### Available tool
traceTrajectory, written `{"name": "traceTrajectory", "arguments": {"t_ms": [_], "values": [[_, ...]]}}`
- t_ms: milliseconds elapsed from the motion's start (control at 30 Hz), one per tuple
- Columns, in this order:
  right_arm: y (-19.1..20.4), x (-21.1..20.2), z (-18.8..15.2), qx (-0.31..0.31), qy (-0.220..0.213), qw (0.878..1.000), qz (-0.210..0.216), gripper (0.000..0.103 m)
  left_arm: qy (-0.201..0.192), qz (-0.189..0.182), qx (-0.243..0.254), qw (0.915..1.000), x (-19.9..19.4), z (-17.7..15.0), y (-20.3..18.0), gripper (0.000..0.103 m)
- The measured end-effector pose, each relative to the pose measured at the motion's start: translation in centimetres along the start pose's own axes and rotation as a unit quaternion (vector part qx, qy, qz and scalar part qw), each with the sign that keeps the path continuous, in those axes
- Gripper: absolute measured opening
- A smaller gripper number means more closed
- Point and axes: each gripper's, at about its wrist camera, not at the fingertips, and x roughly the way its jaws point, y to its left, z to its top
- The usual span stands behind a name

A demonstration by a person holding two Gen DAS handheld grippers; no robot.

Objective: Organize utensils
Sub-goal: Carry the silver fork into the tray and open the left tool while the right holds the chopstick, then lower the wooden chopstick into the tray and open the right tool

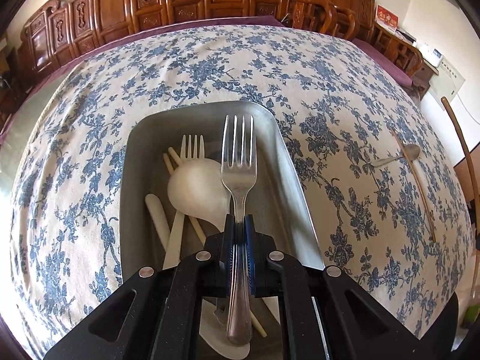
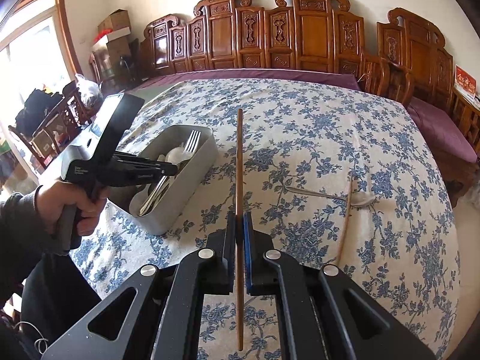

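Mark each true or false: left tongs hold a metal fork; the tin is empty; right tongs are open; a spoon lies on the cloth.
1. Left tongs hold a metal fork: true.
2. The tin is empty: false, it holds white utensils.
3. Right tongs are open: false, shut on a chopstick.
4. A spoon lies on the cloth: true.

A steel fork (image 1: 239,177) hangs tines forward over a rectangular metal tray (image 1: 288,162) holding a white fork (image 1: 192,147), white spoon (image 1: 198,189) and pale chopsticks (image 1: 172,157); a brown chopstick (image 2: 239,162) is clamped upright; another chopstick (image 2: 345,219) crosses a metal spoon (image 2: 330,196) on the floral cloth (image 2: 330,126).
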Motion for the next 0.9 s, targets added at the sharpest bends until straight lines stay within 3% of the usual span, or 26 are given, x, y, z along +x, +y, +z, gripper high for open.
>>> {"name": "traceTrajectory", "arguments": {"t_ms": [433,900], "values": [[3.0,1.8,1.4,-0.004,0.007,1.000,0.016,0.006,-0.054,-0.009,-0.001,0.9985,-6.5,-0.8,2.2,0.008],[9.4,8.8,4.8,-0.002,0.048,0.998,0.048,0.006,-0.087,0.002,-0.025,0.9959,-11.2,-2.7,7.9,0.009]]}}
